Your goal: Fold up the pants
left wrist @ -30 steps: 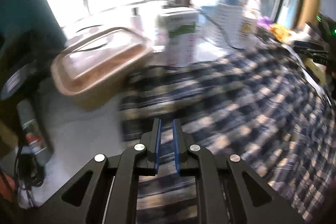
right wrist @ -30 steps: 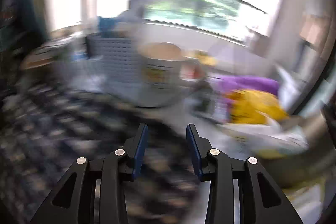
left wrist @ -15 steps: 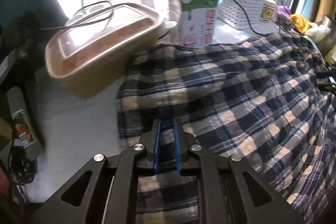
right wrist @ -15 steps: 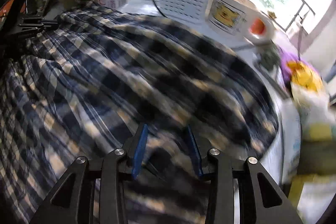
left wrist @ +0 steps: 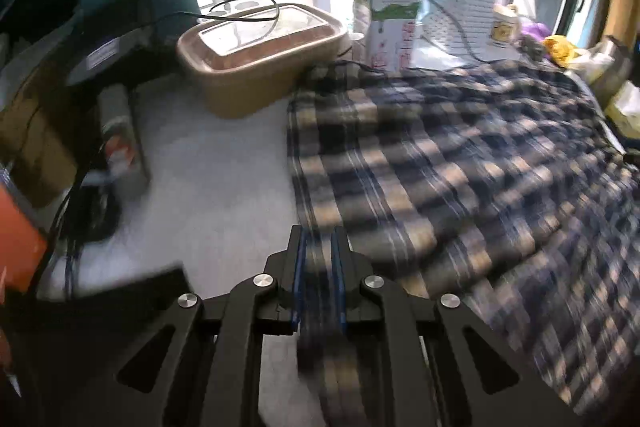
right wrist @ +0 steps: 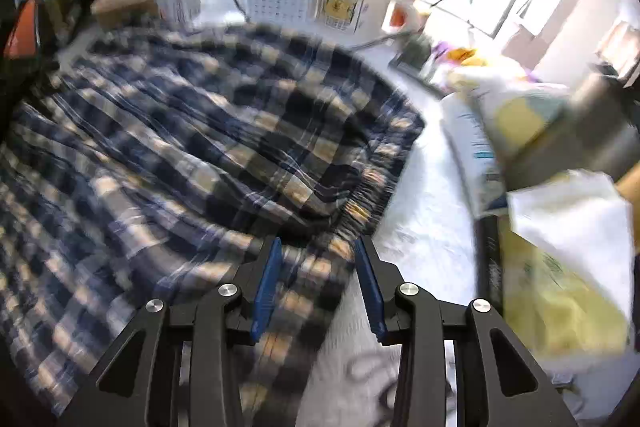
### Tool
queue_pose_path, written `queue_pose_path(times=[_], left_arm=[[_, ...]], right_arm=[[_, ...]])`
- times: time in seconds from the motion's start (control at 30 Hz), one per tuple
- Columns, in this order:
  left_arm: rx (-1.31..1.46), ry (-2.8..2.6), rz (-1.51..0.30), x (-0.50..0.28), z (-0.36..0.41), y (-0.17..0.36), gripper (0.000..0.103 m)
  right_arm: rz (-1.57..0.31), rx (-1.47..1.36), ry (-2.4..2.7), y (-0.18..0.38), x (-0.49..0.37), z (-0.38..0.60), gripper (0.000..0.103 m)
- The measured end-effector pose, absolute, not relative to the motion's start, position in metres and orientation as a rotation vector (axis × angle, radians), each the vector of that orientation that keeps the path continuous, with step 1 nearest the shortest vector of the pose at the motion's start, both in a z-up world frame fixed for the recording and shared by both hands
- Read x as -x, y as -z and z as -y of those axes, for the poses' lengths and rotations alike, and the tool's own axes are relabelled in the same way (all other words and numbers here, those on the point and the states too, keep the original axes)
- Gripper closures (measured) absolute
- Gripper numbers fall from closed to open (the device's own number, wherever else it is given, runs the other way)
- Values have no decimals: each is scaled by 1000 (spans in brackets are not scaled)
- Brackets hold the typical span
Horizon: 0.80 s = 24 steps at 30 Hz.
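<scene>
Left gripper sits at the bottom centre of its view, blue pads pinched tight on a strip of the plaid pants, right at the cloth's near-left edge. From there the fabric fans out to the right and up across the white table, filling most of the right half of the frame.

In the other view, the right gripper is spread wide at the bottom centre, with the pants lying between and under its fingers but nothing clamped. The gathered waistband curves away just above the right fingertip.

Further back at top left of the left view: a brown lidded container, a milk carton and a white perforated basket.

Both shots are smeared; the plaid loses detail toward the edges, and the yellow-white clutter at the right of the right view is unreadable.
</scene>
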State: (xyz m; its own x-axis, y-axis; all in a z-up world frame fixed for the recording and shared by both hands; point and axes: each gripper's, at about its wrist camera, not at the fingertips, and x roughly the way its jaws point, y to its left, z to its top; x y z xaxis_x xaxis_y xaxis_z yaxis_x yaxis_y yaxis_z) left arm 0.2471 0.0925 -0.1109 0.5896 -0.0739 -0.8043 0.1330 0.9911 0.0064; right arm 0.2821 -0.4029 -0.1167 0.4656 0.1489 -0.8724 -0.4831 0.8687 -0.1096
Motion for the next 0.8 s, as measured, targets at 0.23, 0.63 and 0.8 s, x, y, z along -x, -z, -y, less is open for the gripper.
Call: queue_pose_path(times=[0.23, 0.63, 0.8], left_arm=[[-48, 150, -863, -176, -78, 100, 79], [-62, 216, -863, -78, -47, 112, 67], [-89, 300, -836, -44, -17, 104, 66]], right_arm=[[-859, 306, -326, 71, -215, 428, 51], [-831, 167, -294, 81, -143, 417, 49], [-808, 89, -292, 85, -120, 404, 49]])
